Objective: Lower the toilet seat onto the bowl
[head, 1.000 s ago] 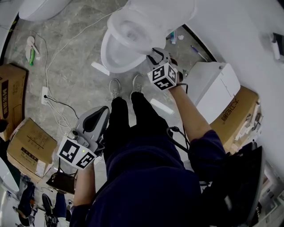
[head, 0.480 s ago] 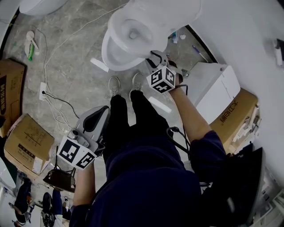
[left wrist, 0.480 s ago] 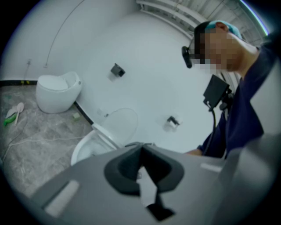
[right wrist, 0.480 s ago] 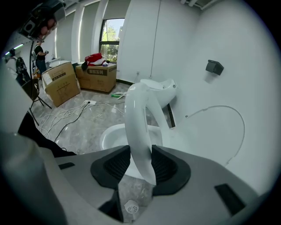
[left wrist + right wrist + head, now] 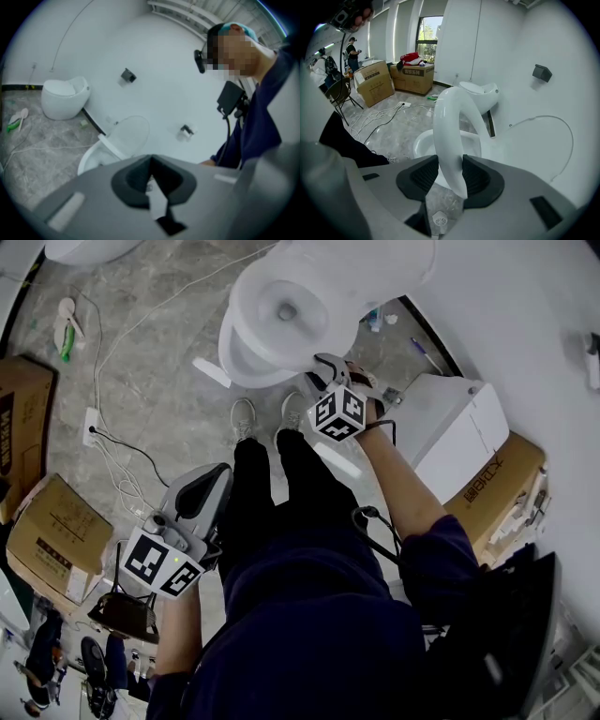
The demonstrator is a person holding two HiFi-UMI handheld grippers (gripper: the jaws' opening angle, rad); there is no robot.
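One change: the toilet seat (image 5: 449,136) had tipped forward and lower along with the right gripper (image 5: 450,176), so the lowering looked under way but not finished.
Bowl (image 5: 234,357): below and ahead of that gripper, with the seat not yet resting on it.
Right gripper: jaws part open and just eased slightly wider, pads clamped on the seat's rim.
Left gripper (image 5: 150,180): jaws together, empty, well apart from the seat.

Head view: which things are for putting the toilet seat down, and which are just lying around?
For the job:
toilet seat
bowl
right gripper, its jaws on the seat and just now opening slightly

Just lying about:
cardboard boxes
power strip
second toilet
left gripper, shut on nothing
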